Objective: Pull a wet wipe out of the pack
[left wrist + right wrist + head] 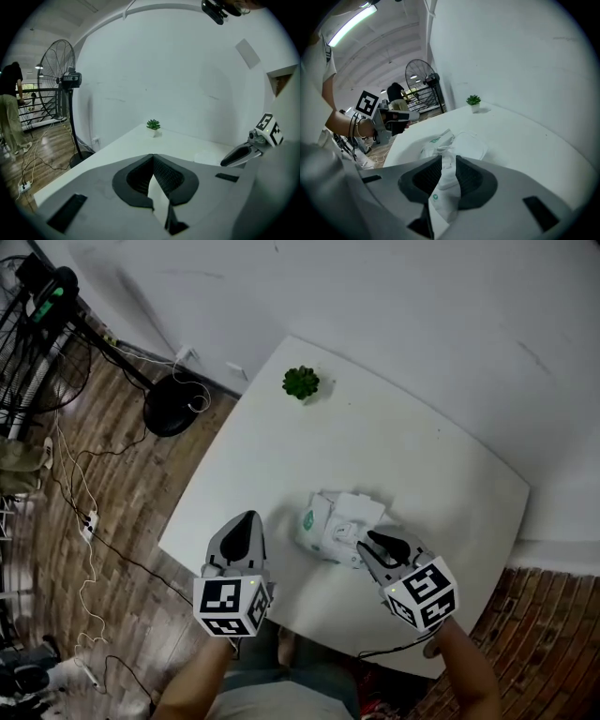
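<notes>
I'm looking down my right gripper (pixel 446 164): its jaws are pinching a white fold at the near end of the pack (pixel 461 143), pads pressed on either side of it. A small round green mark is showing on the fold, and another on the pack's far end, but I'm not making out any lettering on either. The pack is lying on the white table (pixel 412 456) near my edge, its top flap standing open. My left gripper (pixel 248 518) is hovering just beside the pack, over bare tabletop, with its jaws pressed together and nothing between them. Both grippers are showing their black-and-white marker cubes. Farther along the table a small green plant (pixel 301 382) is sitting near the far corner. Beyond it a fan (pixel 58 70) is standing on the wood floor.
</notes>
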`<state>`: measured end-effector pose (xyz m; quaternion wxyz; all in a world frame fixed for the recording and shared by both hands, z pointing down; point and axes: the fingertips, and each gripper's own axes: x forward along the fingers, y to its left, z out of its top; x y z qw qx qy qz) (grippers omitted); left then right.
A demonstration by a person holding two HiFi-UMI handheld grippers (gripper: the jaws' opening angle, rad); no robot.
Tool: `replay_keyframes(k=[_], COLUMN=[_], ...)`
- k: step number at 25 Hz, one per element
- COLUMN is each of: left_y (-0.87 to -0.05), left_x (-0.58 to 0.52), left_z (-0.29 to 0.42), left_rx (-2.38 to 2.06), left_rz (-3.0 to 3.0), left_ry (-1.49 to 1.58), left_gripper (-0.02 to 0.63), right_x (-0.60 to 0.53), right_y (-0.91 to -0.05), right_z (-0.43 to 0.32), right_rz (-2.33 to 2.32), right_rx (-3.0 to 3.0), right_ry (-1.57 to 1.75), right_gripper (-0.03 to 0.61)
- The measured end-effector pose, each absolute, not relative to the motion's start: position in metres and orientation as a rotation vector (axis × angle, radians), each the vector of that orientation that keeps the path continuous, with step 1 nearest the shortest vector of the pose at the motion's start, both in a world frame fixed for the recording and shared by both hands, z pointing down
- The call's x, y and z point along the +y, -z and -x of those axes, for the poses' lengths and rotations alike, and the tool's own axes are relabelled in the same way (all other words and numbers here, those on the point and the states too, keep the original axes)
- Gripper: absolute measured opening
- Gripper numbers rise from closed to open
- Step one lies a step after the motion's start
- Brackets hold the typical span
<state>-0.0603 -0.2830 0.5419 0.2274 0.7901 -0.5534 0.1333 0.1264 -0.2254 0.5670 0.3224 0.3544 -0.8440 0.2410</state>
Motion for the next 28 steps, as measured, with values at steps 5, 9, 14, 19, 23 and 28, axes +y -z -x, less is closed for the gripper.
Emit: replay_keyframes(k=[5,9,14,19,23,28], left_y=[-0.546,-0.550,-0.555,-0.558,-0.558,-0.557], left_x=[-0.279,-0.275,-0.274,-0.276,-0.277,-0.280], left_z=[0.070,0.079,0.089,0.096,0.100,0.101], left_rx=[-1.551,-1.570,-1.592,-1.606,-1.613,-1.615], left_rz=[-2.141,-2.118,-2.084,-2.065,-2.058,-2.054], left_ry=[-0.359,-0.356,-0.351,-0.349,-0.345,-0.345], left_gripper=[0.002,0.002,0.003,0.002,0.003,0.002], right_x=[-0.225,-0.227,-0.227,-0.227,-0.227,-0.226], right_y=[-0.577,-0.580,-0.585,-0.590,-0.591,-0.592], right_z=[-0.119,-0.115,-0.112,-0.110,-0.110,-0.110], right_rz=[-0.807,-0.733,-0.654,-0.624,-0.613,-0.619], right_rx=[-2.191,-2.170,-2.132,-2.095,-2.074,-2.064], right_ry=[-0.604,-0.585,-0.575,-0.554,-0.546,-0.550], right_gripper=[0.095,0.094,0.087,0.072,0.066,0.062])
